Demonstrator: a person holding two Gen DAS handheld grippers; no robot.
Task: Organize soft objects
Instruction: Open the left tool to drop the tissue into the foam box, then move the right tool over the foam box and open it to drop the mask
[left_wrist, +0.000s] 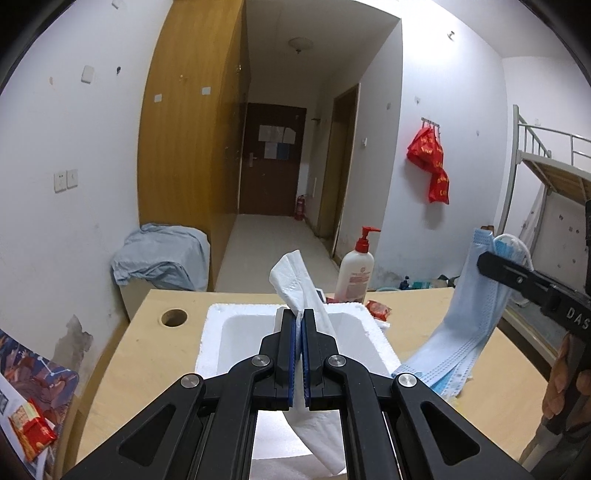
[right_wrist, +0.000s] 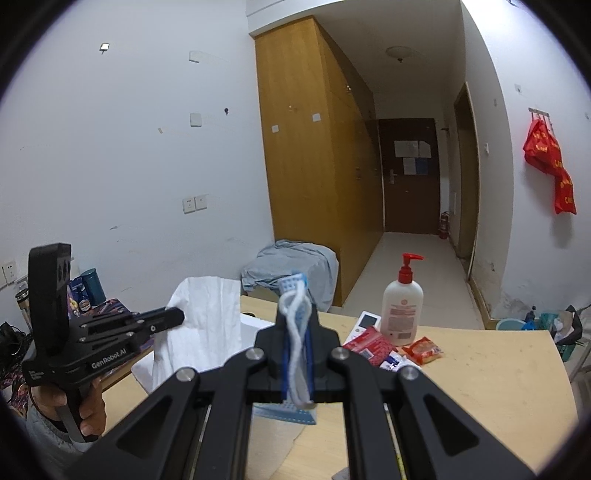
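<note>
My left gripper (left_wrist: 299, 321) is shut on a white paper tissue (left_wrist: 295, 280) and holds it above a white foam box (left_wrist: 218, 332) on the wooden desk (left_wrist: 147, 365). The tissue hangs below the jaws too. My right gripper (right_wrist: 297, 314) is shut on a blue face mask (right_wrist: 295, 291) with white ear loops, lifted off the desk. In the left wrist view the mask (left_wrist: 465, 314) hangs from the right gripper (left_wrist: 484, 262) at the right, its lower end touching the desk. In the right wrist view the left gripper (right_wrist: 177, 319) holds the tissue (right_wrist: 199, 325) at the left.
A lotion pump bottle (right_wrist: 402, 310) stands at the desk's far edge, with red snack packets (right_wrist: 421, 349) and a small white device (right_wrist: 367, 321) beside it. The desk has a round cable hole (left_wrist: 173, 317). A red packet (left_wrist: 31, 432) lies left of the desk.
</note>
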